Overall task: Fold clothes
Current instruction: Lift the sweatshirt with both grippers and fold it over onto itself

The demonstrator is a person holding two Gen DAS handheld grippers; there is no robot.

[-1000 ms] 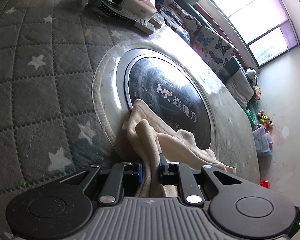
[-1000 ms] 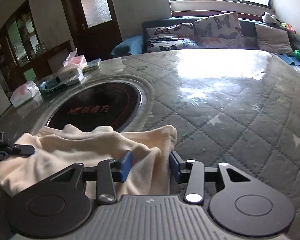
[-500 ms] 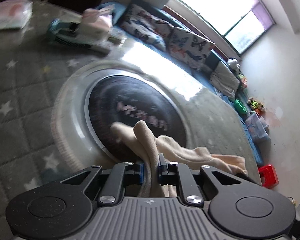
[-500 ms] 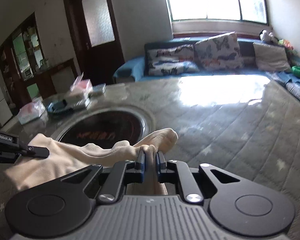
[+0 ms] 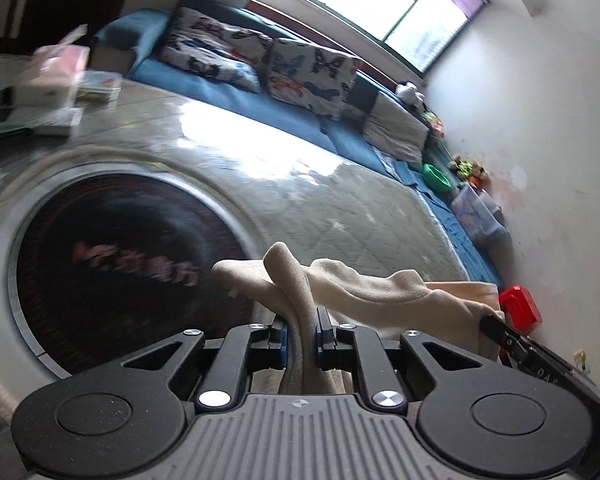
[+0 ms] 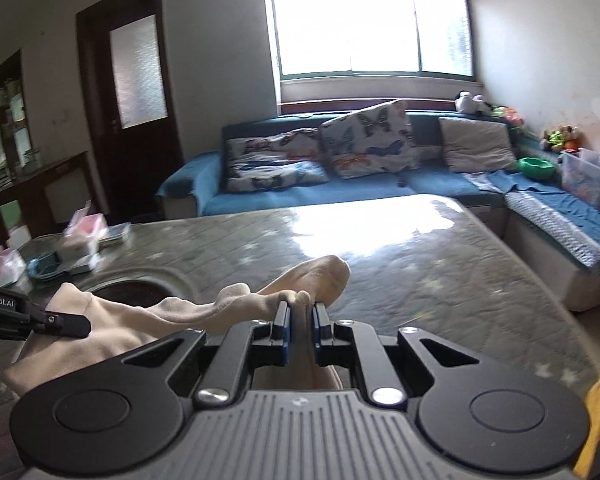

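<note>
A: Two grips are being shown. In the left wrist view, what is being held?

B: A fold of the cream garment point(image 5: 364, 288) is being clamped between the closed jaws of the left gripper point(image 5: 302, 336). The cloth is being carried above the quilted table point(image 5: 340, 208) and its dark round inset plate point(image 5: 112, 264), probably so that it hangs free for folding. The right gripper is being glimpsed at the right edge, gripping the far end.

A: And in the right wrist view?

B: The right gripper point(image 6: 300, 330) is being kept clamped on another bunched edge of the garment point(image 6: 172, 316). The left gripper point(image 6: 40, 320) is being seen at the left, pinching the opposite end, so the cloth is being stretched between both, likely to spread it before a fold is laid.
</note>
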